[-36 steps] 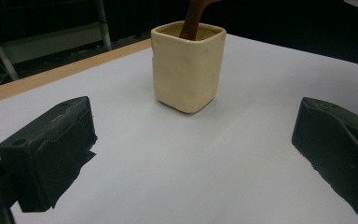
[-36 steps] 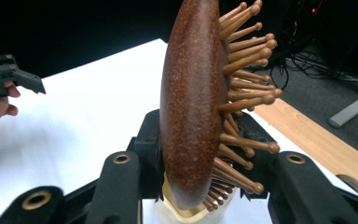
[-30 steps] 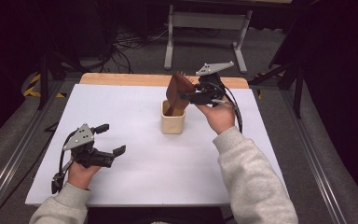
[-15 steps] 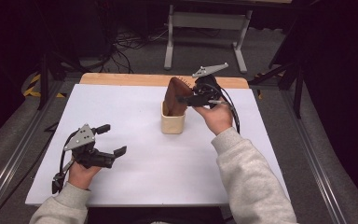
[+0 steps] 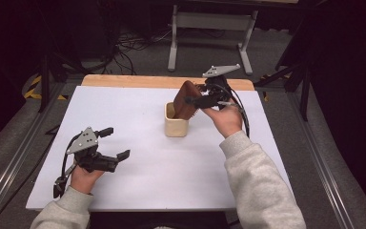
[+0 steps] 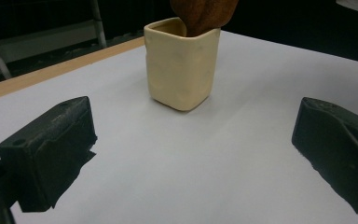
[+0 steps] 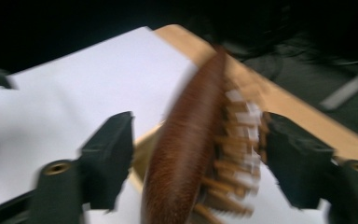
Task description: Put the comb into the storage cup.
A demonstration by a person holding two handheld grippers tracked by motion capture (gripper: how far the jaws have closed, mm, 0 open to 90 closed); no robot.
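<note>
A cream cup (image 5: pixel 176 125) stands as the lone obstacle on the white sheet (image 5: pixel 138 171), set toward the table's far side. A brown wooden brush (image 5: pixel 187 99) leans out of its mouth, plugging most of the opening and blocking any way in from above. The right gripper (image 5: pixel 201 95) crowds the cup's right and upper side, its jaws spread to either side of the brush. Left of the cup, in front of it and behind it toward the wooden table edge (image 5: pixel 124 81), bare sheet lies open. The left gripper (image 5: pixel 115 143), jaws apart, sits well apart from the cup at the near left, bare sheet between them.
</note>
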